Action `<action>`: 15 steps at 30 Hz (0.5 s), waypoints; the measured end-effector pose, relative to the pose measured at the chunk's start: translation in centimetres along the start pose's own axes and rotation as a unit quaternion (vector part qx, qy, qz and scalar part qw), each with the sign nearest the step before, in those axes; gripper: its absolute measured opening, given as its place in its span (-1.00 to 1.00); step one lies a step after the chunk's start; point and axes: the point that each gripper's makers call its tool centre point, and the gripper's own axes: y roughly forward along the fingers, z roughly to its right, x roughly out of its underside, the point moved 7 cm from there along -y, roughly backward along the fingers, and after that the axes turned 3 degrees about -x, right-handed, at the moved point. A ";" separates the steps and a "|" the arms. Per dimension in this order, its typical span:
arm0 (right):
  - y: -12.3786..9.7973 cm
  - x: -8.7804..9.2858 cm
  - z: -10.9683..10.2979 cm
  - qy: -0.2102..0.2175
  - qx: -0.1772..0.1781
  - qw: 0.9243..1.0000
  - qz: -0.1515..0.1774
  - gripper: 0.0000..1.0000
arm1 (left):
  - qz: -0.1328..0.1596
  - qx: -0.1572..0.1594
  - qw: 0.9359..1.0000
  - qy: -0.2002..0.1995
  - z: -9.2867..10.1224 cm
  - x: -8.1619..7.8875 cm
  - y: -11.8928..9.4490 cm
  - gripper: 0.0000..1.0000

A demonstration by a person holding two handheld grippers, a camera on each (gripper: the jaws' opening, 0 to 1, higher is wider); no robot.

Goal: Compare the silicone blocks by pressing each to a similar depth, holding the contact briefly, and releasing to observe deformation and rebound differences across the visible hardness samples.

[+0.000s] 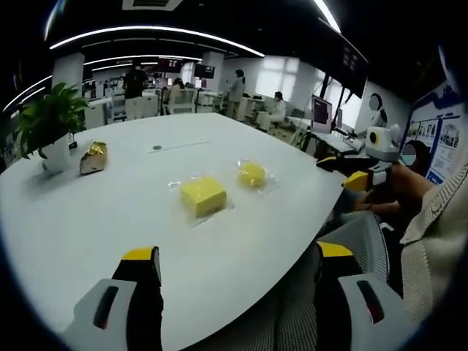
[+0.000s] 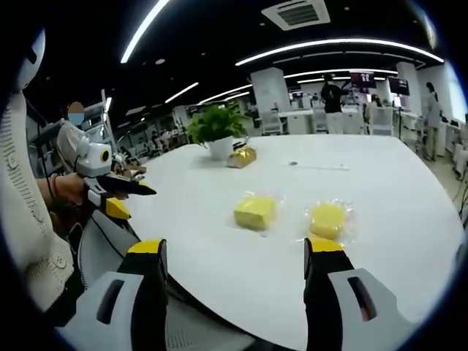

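Two yellow silicone samples in clear wrappers, a square block and a rounder piece, are lying side by side near the middle of the white oval tabletop, well apart from the potted green plant and the small gold-wrapped packet at its far edge, probably so that each can be pressed in turn. The left gripper and the right gripper are being held back over the near edge with their yellow-tipped jaws wide apart and empty. No pressing is yet being done, and an approach is judged to be next.
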 end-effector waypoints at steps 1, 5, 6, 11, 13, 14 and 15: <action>0.0 0.0 0.1 0.000 0.000 1.000 -0.001 0.42 | -0.002 0.002 1.000 -0.002 0.0 -0.1 -0.1 0.71; -0.1 -0.2 0.6 0.003 0.005 1.000 0.002 0.42 | 0.020 0.021 0.999 -0.033 0.1 -1.5 -0.4 0.70; -0.2 -0.3 0.7 0.005 0.006 1.000 0.003 0.41 | 0.023 0.022 0.999 -0.036 0.0 -1.9 -0.4 0.70; 0.0 -0.4 1.3 0.005 0.009 1.000 0.002 0.40 | 0.058 0.038 0.993 -0.099 -1.8 -4.1 1.2 0.59; -0.1 -0.4 1.6 0.002 0.011 1.000 0.000 0.38 | 0.067 0.050 0.989 -0.124 -2.6 -4.9 2.1 0.51; -0.1 -0.4 1.8 0.002 0.012 1.000 0.002 0.37 | 0.072 0.050 0.988 -0.128 -2.9 -5.3 2.5 0.51; -0.1 -0.5 2.0 0.004 0.013 1.000 0.007 0.38 | 0.075 0.050 0.986 -0.138 -3.5 -5.7 3.1 0.53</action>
